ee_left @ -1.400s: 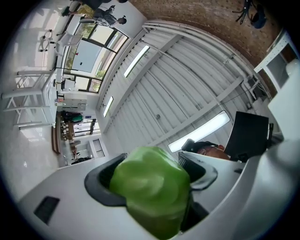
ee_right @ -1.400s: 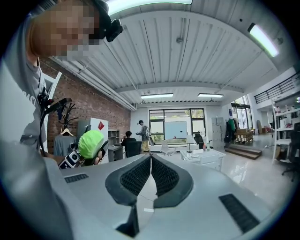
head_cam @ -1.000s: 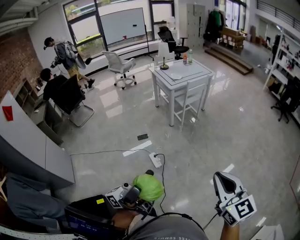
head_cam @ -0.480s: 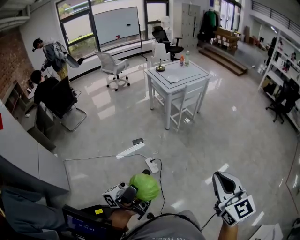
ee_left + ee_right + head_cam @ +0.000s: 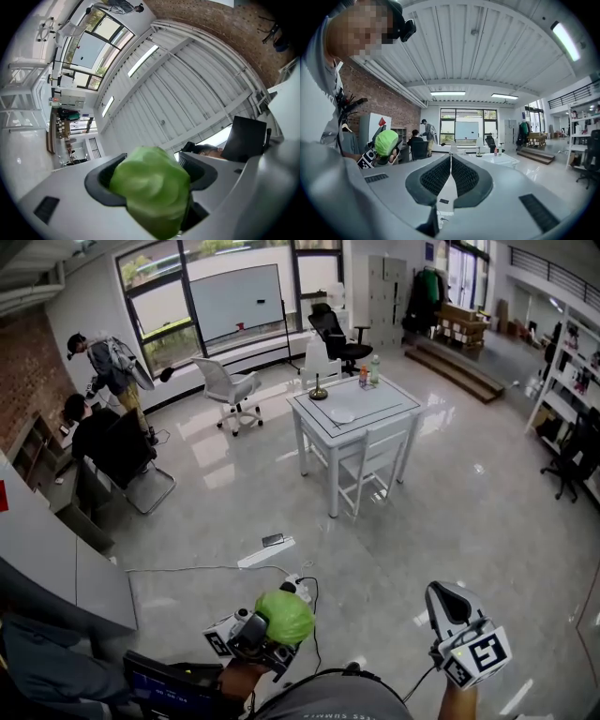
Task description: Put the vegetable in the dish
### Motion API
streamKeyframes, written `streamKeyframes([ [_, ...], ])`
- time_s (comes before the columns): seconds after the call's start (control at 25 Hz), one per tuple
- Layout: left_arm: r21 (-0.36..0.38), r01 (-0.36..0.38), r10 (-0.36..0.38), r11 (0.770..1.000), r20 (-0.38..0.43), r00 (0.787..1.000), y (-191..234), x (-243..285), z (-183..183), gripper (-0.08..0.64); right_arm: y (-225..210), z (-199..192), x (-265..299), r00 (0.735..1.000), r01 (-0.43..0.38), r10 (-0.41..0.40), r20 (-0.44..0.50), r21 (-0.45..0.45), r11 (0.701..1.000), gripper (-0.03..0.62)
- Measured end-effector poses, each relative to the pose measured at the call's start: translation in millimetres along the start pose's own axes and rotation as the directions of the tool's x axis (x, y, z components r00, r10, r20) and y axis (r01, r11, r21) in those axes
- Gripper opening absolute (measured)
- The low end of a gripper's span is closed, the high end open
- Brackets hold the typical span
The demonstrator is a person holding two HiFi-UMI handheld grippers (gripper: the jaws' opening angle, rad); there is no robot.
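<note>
Clasping green vegetable [image 5: 150, 187], left gripper [image 5: 274, 626] over open floor [image 5: 441, 512]

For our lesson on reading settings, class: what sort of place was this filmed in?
Probably an open-plan office or lab workspace: it has a large whiteboard, a white swivel chair and a white table on a shiny hard floor.

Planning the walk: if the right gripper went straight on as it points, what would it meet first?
Nothing close. The right gripper, jaws together, aims across open floor; the white table far ahead looks first in line, though depth is unclear.
</note>
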State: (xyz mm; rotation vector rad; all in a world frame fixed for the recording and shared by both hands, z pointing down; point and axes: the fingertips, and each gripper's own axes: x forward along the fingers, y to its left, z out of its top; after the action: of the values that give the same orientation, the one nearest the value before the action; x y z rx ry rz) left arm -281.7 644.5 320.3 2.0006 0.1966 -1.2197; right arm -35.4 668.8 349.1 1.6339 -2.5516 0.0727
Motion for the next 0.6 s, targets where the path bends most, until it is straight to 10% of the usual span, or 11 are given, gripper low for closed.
streamKeyframes([
  [0.6, 0.014, -0.070, 0.070, 0.997, 0.008, 0.998, 104.8, 36.2, -5.5, 0.350, -97.0, -27.1, 56.8, 0.998, -0.052, 0.054, -0.031, 0.038, 0.998, 0.008],
])
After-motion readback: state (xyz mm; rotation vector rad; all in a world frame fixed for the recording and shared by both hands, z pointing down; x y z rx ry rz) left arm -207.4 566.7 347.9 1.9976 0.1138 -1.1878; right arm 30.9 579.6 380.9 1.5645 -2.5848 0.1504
